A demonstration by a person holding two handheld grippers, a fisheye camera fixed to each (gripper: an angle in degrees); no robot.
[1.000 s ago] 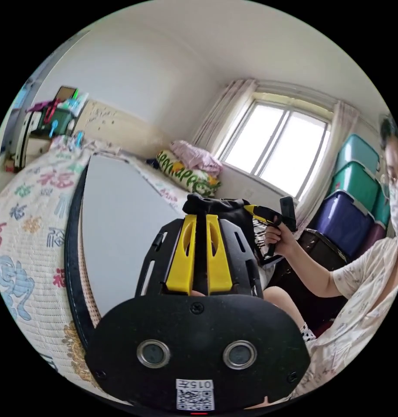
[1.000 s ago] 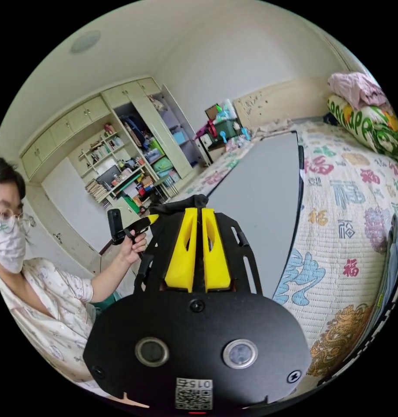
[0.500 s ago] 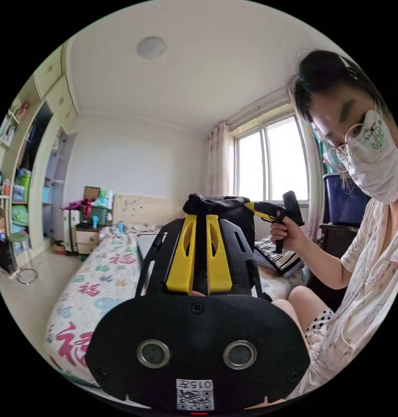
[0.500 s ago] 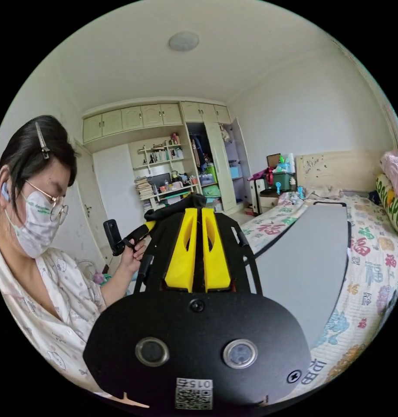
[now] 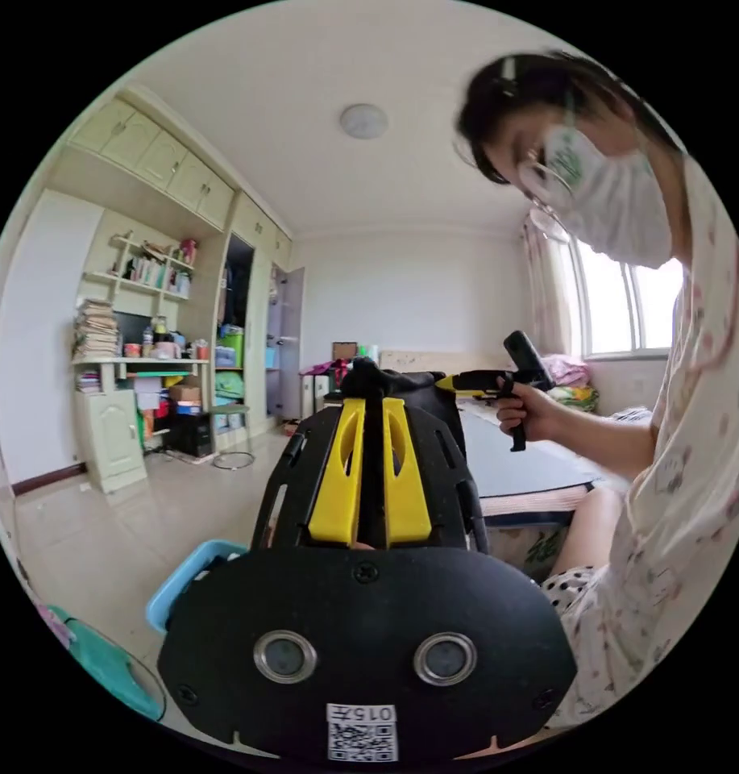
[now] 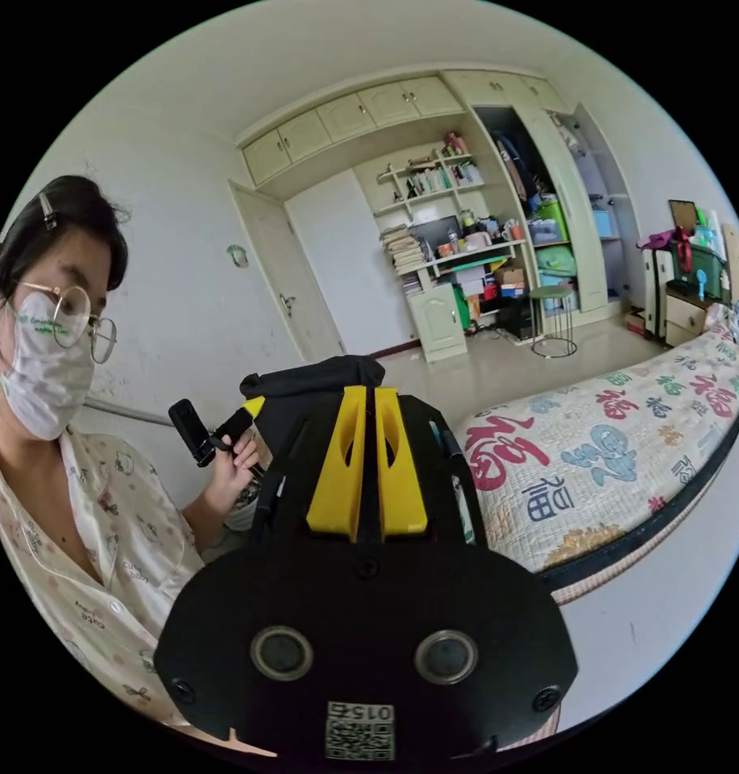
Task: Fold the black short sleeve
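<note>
Black short sleeve: bunched fabric pinched at tips of left gripper fingers, pressed together on it; strip spans to right gripper in person's hand. Right gripper view: own gripper fingers likewise clamped on cloth, left gripper at far end. Judgement: garment held aloft between both tools, taut, for carrying toward grey worktop on bed. Not yet laid flat.

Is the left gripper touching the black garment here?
Touching. In the left gripper view, the left gripper has both yellow jaws closed with the black garment bunched between and over their tips.
</note>
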